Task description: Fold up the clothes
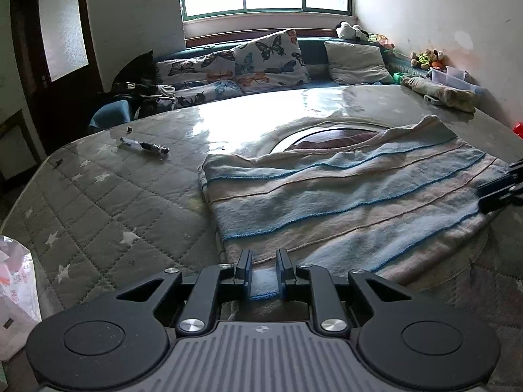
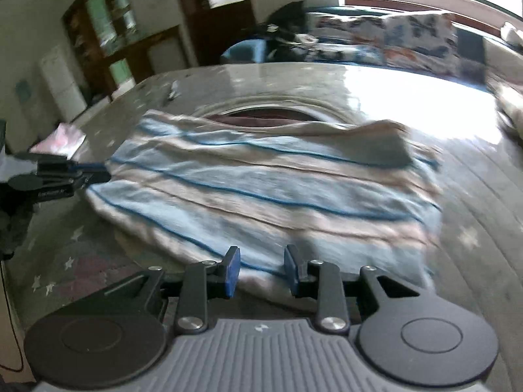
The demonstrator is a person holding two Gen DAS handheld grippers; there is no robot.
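Observation:
A blue, beige and white striped cloth [image 1: 343, 196] [image 2: 261, 189] lies folded flat on the quilted, star-patterned table cover [image 1: 114, 196]. My left gripper [image 1: 264, 268] is at the cloth's near edge, its pads narrowly apart with the blue-trimmed hem filling the gap. In the right wrist view the left gripper [image 2: 98, 170] sits at the cloth's left corner. My right gripper [image 2: 263, 271] stands open, fingers astride the cloth's near edge; that view is motion-blurred. In the left wrist view the right gripper [image 1: 497, 192] shows at the cloth's right side.
A round turntable [image 1: 327, 130] lies partly under the cloth. A pen [image 1: 143, 146] rests far left, a plastic bag [image 1: 16, 287] at the near-left table edge, a beige garment [image 1: 441, 93] and clear boxes [image 1: 452, 76] far right. Butterfly pillows [image 1: 271, 58] line the bench behind.

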